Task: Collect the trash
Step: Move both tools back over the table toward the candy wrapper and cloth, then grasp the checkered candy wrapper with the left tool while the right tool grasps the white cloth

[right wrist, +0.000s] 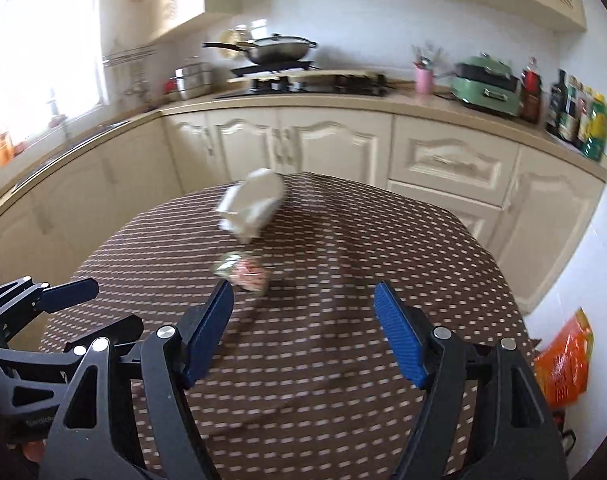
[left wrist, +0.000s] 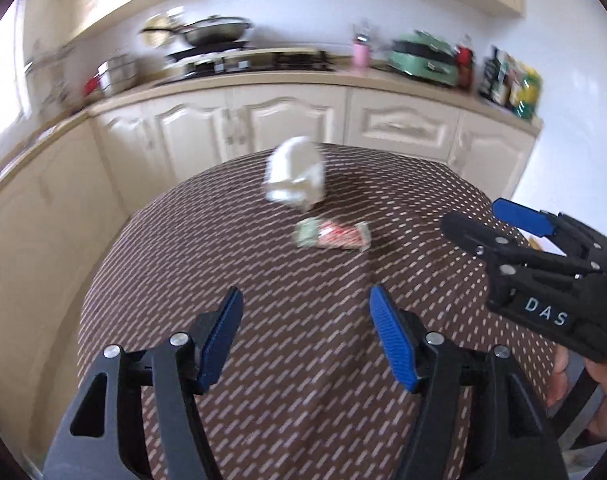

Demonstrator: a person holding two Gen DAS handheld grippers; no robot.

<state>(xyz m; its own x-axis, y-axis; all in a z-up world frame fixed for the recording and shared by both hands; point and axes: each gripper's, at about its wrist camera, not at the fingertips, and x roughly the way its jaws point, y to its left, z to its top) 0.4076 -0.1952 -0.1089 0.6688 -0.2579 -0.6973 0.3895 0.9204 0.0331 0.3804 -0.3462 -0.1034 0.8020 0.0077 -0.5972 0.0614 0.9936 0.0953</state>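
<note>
We hold the left hand-held gripper [left wrist: 303, 334] at the bottom centre of the left wrist frame, its blue pads spread wide with nothing between them. The right hand-held gripper [right wrist: 303, 332] sits likewise at the bottom of its own frame, also wide and empty; in the left view it juts in from the right edge.

Beyond both, the brown patterned surface [left wrist: 263, 360] fills the middle of each frame. Two pieces of trash lie on it, near the frame centre: one crumpled white paper [left wrist: 295, 176] farther back, and one green-and-red wrapper [left wrist: 333, 234] just in front of it, close but apparently not touching. Motion blur hides finer detail.

We judge the collecting barely begun: both pieces are ungrasped, and we see no bin. One orange bag [right wrist: 565, 360] shows beside the surface at the lower right of the right wrist view; whether it is trash we cannot tell.
</note>
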